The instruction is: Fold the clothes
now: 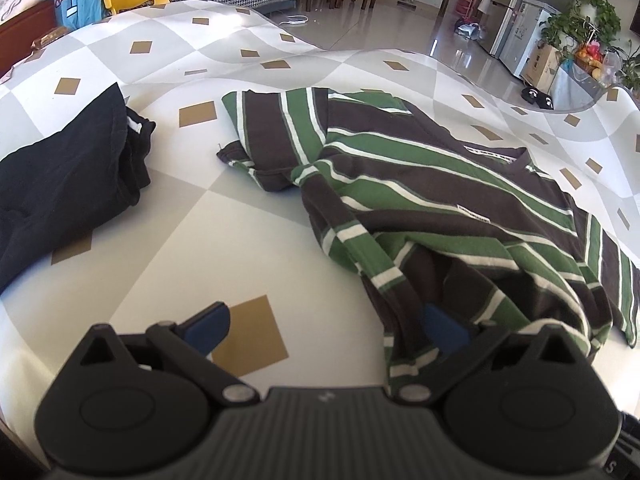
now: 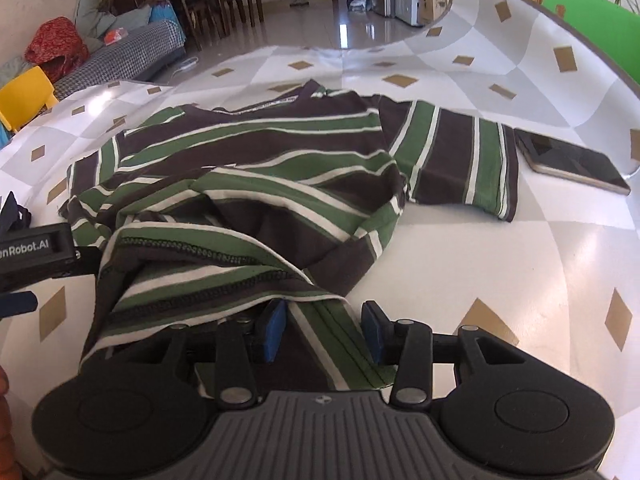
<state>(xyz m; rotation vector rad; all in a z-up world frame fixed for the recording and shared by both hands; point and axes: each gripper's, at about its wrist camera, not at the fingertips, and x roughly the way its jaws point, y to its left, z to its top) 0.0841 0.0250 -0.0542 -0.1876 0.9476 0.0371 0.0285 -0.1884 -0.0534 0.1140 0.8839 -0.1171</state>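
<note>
A brown, green and white striped T-shirt (image 1: pixel 440 184) lies on the checked table cover, its bottom part bunched toward me; it also shows in the right wrist view (image 2: pixel 280 168). My left gripper (image 1: pixel 326 326) is open; its right blue pad (image 1: pixel 444 330) is under the shirt's hem, its left pad (image 1: pixel 208 326) over bare table. My right gripper (image 2: pixel 322 330) is open with the hem (image 2: pixel 320 320) lying between its blue pads, not pinched. The left gripper's body (image 2: pixel 36 256) shows at the left edge of the right wrist view.
A black garment (image 1: pixel 60 176) lies at the left of the table. A phone (image 2: pixel 572 162) lies beside the shirt's right sleeve. The table cover (image 1: pixel 224 216) ends at a curved far edge; chairs, a sofa and a fridge stand beyond.
</note>
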